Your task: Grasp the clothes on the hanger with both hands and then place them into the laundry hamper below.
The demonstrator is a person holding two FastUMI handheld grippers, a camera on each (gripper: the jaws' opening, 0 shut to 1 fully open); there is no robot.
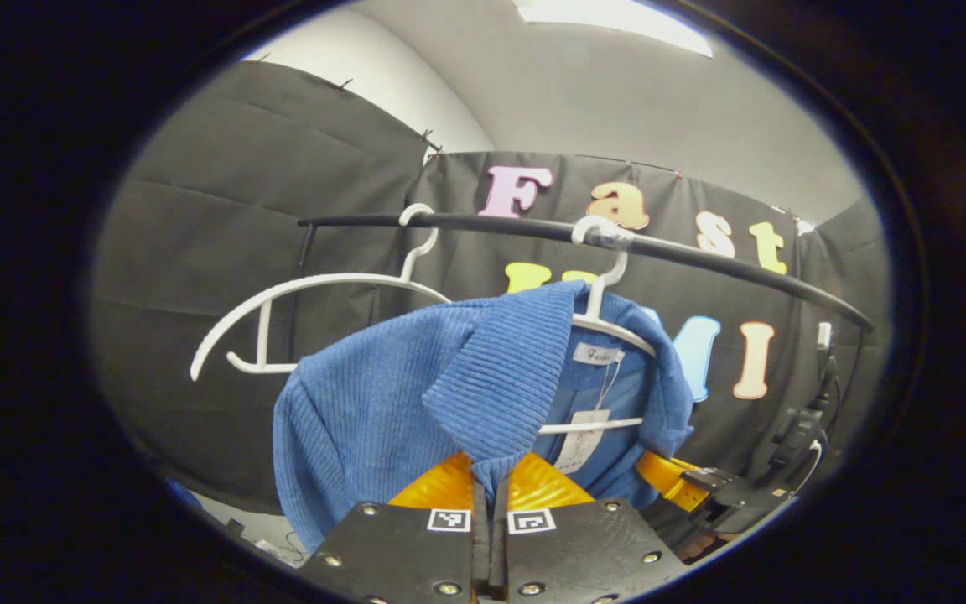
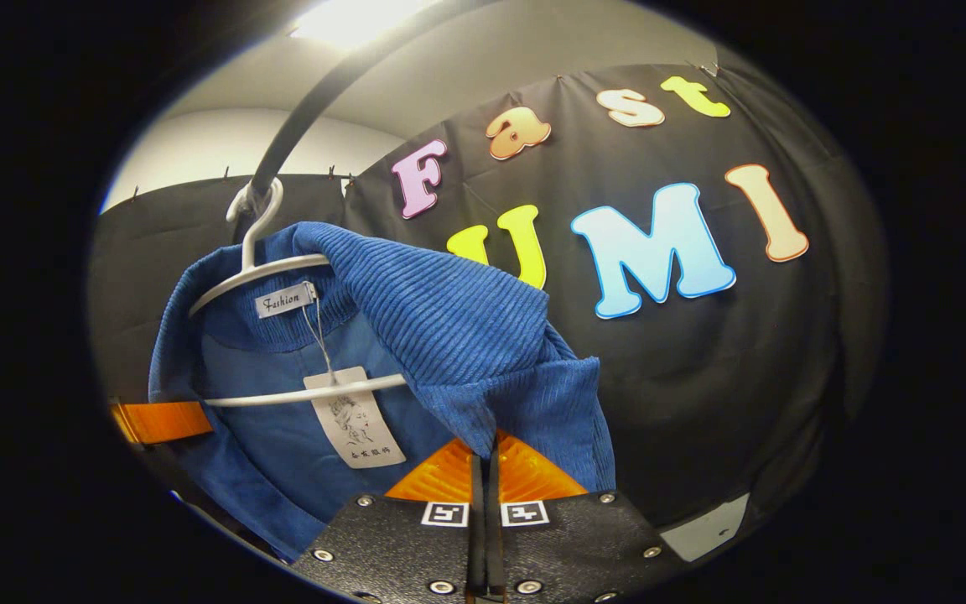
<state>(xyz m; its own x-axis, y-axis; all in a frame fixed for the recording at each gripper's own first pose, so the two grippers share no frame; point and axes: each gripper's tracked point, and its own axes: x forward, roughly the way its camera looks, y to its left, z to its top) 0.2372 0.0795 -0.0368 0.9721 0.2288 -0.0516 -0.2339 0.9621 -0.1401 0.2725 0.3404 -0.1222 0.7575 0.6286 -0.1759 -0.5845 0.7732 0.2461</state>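
Under black rail [image 1: 701,256]: both grippers [image 1: 490,495] [image 2: 483,470] pinched shut on blue top [image 1: 382,403], still on hanger [image 1: 609,323]; best lifted evenly to clear it.

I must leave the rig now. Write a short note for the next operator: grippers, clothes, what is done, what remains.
Left gripper: shut on the blue garment at one shoulder.
Right gripper: shut on the other shoulder.
The garment is partly lifted, but the white hanger is inside it and hooked on the black rail.
Done: both grasps.
Left: free the garment, then lower it into the hamper.
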